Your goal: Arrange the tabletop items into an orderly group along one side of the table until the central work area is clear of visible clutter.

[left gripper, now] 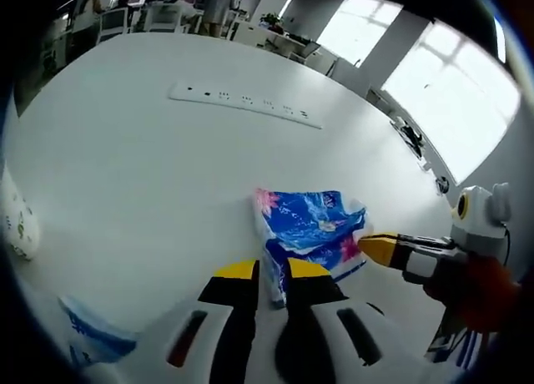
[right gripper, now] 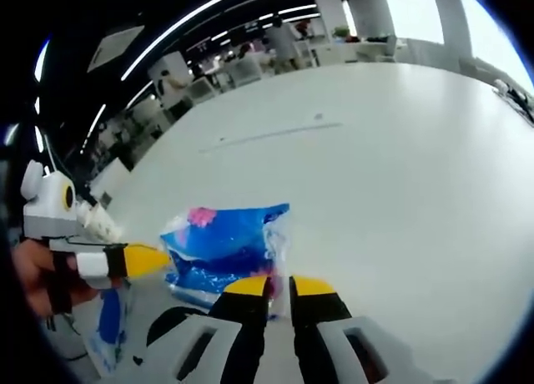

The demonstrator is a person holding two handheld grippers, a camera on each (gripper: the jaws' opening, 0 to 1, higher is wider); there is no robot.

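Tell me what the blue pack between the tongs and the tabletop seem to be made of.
Blue pack: thin glossy plastic film by the look, with crinkles, bright glints and a clear edge; contents can't be told. Tabletop: smooth matte white, likely laminate; soft, even window light, no grain.

No text, label, brand, number or sign could be read in either view. The blue packet (left gripper: pixel 310 230) near the middle of the white table (left gripper: pixel 150 175) carried a printed pattern with pink flowers, but any lettering on it was too blurred to make out; in the right gripper view the same packet (right gripper: pixel 227 249) showed print equally unreadable. The blue-and-white pack (left gripper: pixel 93 334) at the table's near edge bore blue marks that could not be resolved. The white strip (left gripper: pixel 244 103) toward the far edge showed dark marks only, none legible.
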